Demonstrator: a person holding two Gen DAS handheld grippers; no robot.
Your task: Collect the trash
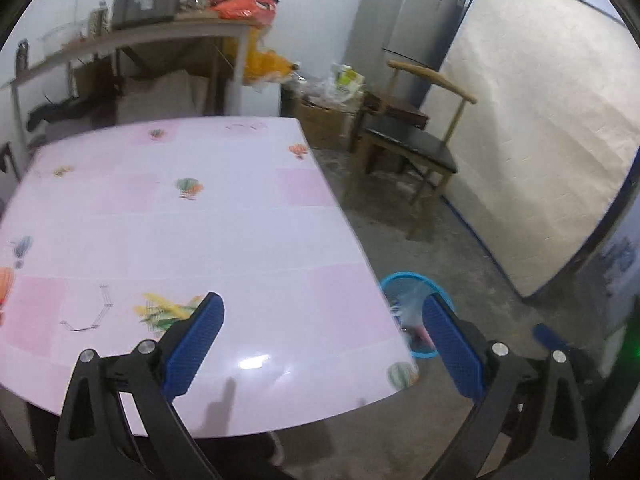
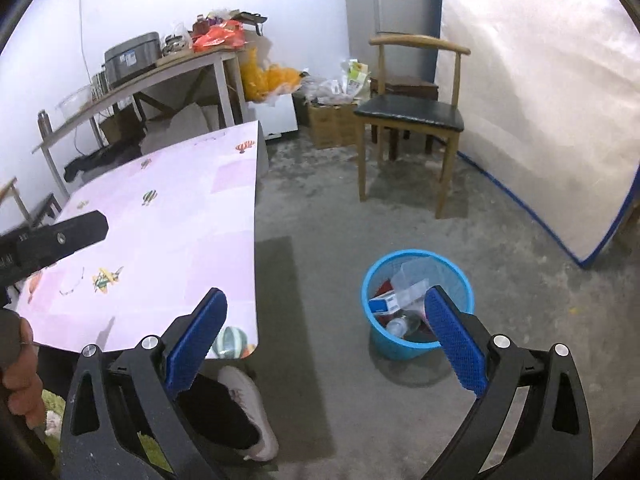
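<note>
A bare pink table [image 2: 168, 216] stands at left. The left gripper [image 1: 322, 332] hangs over its right edge, jaws wide, empty. The right gripper [image 2: 326, 332], likewise spread and empty, hangs over open floor beside the blue bin [image 2: 416, 344] holding the trash [image 2: 400, 300]. Collecting looks finished; next likely needs finding leftovers.

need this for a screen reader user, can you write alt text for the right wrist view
Open blue-padded tongs with nothing between them point down at a round blue mesh waste bin on the grey concrete floor, holding a bottle, a small box and wrappers. A pink patterned tabletop lies to the left, a wooden chair with a black seat behind.
</note>
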